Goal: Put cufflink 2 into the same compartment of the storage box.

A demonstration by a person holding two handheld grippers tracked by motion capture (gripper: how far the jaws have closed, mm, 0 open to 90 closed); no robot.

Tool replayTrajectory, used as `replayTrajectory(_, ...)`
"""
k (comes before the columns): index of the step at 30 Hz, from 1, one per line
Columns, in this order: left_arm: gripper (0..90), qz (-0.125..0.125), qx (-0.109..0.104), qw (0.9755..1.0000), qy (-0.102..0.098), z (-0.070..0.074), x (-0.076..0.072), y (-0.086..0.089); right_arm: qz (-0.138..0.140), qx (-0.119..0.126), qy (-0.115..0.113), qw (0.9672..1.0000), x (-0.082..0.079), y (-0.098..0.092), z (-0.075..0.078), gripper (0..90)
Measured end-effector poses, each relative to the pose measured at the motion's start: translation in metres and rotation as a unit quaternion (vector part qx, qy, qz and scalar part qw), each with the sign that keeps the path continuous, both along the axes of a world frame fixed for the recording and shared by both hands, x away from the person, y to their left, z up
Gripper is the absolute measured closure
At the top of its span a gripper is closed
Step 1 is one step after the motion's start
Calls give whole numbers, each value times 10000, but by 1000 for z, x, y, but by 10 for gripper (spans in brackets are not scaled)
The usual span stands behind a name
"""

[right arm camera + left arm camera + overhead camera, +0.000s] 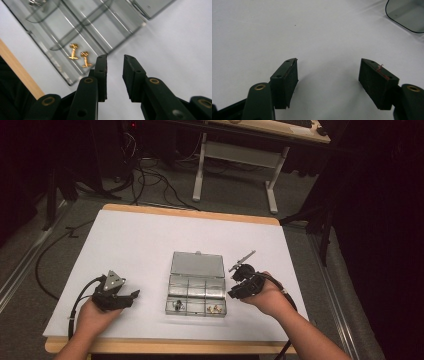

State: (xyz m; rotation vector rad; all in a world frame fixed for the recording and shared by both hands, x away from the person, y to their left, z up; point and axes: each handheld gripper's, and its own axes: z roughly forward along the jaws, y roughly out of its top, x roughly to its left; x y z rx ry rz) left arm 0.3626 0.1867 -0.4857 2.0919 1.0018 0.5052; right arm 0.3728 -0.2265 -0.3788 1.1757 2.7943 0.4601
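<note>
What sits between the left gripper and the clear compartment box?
Nothing: in the high view, bare white table separates the left gripper from the clear compartment box. The left gripper view shows the same bare stretch.

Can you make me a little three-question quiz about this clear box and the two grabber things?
1. True or false: the clear box has its lid open.
2. What lies in the box's near right compartment?
A. gold pieces
B. a spoon
C. a coin
3. Which gripper's fingers stand wider apart, the left gripper or the right gripper?

Key: 1 true. 2 A. 3 left gripper; both hold nothing.
</note>
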Motion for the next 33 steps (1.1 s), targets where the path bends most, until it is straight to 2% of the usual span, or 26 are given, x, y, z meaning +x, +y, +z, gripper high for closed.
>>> replayTrajectory(7, 321, -8, -17, 10000, -19, 0, 0, 0, -255, -53, -50, 9996, 0, -25, -9, 685)
replayTrajectory(12, 322, -14, -3, 10000, -12, 0, 0, 0, -484, -80, -213, 9986, -2, -41, -20, 560)
replayTrajectory(14, 322, -7, -5, 10000, -10, 0, 0, 0, -563, -94, -299, 9979, -4, -47, -24, 538)
replayTrajectory(19, 321, -53, -14, 10000, -35, 0, -1, 0, -721, 68, -544, 9959, -8, -60, -33, 508)
replayTrajectory(25, 321, -38, -26, 10000, -50, 0, -1, 0, -904, 357, -997, 9903, -19, -75, -53, 483)
replayTrajectory(28, 321, -37, -39, 10000, -58, 0, -1, 1, -1166, 700, -1186, 9836, -25, -84, -65, 482)
replayTrajectory(30, 320, -49, -43, 10000, -60, 0, -1, 1, -1393, 944, -1375, 9761, -29, -91, -72, 482)
replayTrajectory(32, 319, -50, -51, 10000, -67, 0, -2, 1, -1603, 1165, -1625, 9666, -34, -99, -80, 470)
replayTrajectory(33, 319, -49, -55, 9999, -76, 0, -2, 1, -1719, 1262, -1814, 9600, -38, -103, -84, 469)
